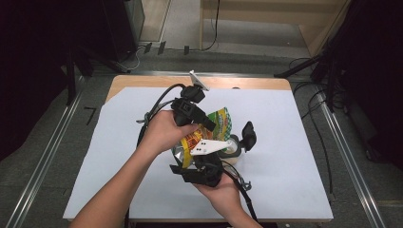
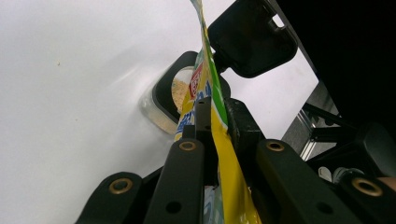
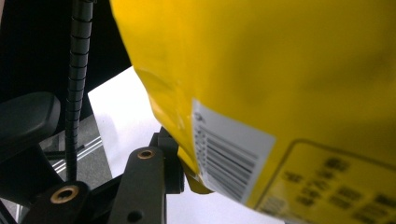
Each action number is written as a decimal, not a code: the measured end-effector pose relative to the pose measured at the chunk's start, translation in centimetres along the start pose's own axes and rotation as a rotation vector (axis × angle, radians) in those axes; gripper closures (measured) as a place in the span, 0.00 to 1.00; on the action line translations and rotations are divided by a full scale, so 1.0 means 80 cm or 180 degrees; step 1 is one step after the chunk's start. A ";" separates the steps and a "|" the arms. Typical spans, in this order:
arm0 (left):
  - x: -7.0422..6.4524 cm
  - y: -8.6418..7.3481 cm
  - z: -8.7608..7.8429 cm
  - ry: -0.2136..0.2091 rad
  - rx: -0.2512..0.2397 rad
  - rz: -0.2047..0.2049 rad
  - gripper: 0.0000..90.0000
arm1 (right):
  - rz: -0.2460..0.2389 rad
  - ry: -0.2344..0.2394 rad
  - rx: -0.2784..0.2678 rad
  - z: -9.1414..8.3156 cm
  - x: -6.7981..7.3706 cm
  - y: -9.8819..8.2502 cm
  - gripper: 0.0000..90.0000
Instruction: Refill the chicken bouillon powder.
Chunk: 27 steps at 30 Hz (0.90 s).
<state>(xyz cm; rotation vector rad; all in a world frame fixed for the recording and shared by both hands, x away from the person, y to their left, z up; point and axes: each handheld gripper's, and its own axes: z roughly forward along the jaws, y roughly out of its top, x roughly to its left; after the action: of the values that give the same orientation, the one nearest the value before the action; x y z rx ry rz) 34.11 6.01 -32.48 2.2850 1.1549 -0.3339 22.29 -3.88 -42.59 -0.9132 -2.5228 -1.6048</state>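
Above the middle of the white-covered table (image 1: 285, 142), in the high view, both grippers hold a yellow snack bag (image 1: 216, 124) over a clear container (image 1: 233, 148) with a black lid (image 1: 248, 135) flipped up. In the left gripper view, the left gripper (image 2: 215, 116) clamps the bag's edge between closed jaws, the container below. In the right gripper view, the right gripper (image 3: 184, 170) pinches the bag's lower corner beside its barcode label (image 3: 229, 161).

left tongs (image 1: 207, 124) clamped tight, right tongs (image 1: 187, 164) gripping, both hands close together
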 end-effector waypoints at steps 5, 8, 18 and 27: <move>0.000 0.000 0.000 -0.0001 0.0001 0.0008 0.95 | 0.0001 0.0010 0.0003 0.000 0.000 0.000 0.71; 0.001 -0.001 0.000 -0.0017 -0.0005 0.0014 0.95 | -0.0017 -0.0005 0.0017 0.001 0.000 -0.001 0.71; 0.004 -0.003 0.001 -0.0029 -0.0012 0.0016 0.95 | -0.0063 -0.0038 0.0044 0.004 -0.001 -0.004 0.71; 0.004 -0.003 0.001 -0.0031 -0.0015 0.0015 0.94 | -0.0056 -0.0035 0.0046 0.003 -0.001 -0.004 0.71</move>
<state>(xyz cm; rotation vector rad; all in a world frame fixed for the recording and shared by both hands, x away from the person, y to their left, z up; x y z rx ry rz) 34.08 6.27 -32.77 2.2794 1.1442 -0.3398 22.28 -3.79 -43.01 -0.9038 -2.5533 -1.5887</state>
